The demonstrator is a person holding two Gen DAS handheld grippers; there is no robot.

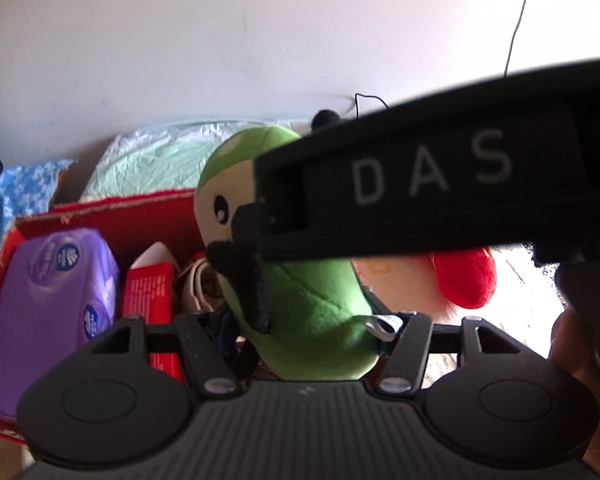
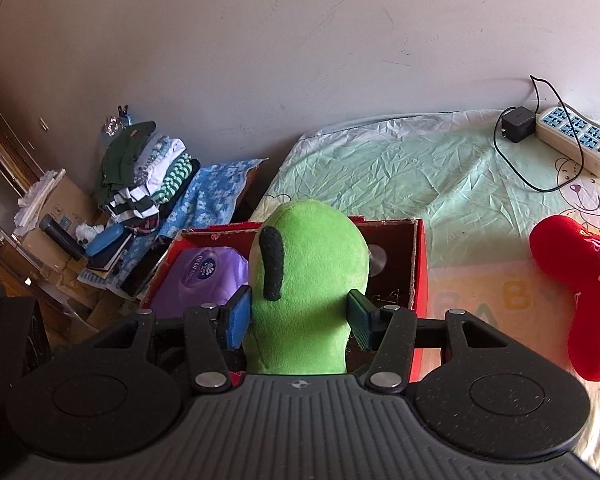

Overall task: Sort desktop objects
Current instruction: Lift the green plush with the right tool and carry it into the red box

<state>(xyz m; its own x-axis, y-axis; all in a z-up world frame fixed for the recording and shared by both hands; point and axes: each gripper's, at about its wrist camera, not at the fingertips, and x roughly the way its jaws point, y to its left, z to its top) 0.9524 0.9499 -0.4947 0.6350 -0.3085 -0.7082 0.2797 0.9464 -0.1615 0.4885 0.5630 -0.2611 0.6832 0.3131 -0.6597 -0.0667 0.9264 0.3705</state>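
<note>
A green plush toy hangs above the open red box, and my right gripper is shut on it, blue pads pressing both sides. In the left wrist view the same green plush toy fills the gap of my left gripper, which is shut on its lower part. The right gripper's black casing crosses in front, one finger lying on the toy's face. The red box holds a purple tissue pack and a small red carton.
A red plush lies on the green sheet to the right. A power strip with a black charger sits at the back right. Folded clothes and cardboard boxes crowd the left. A hand holds the right gripper.
</note>
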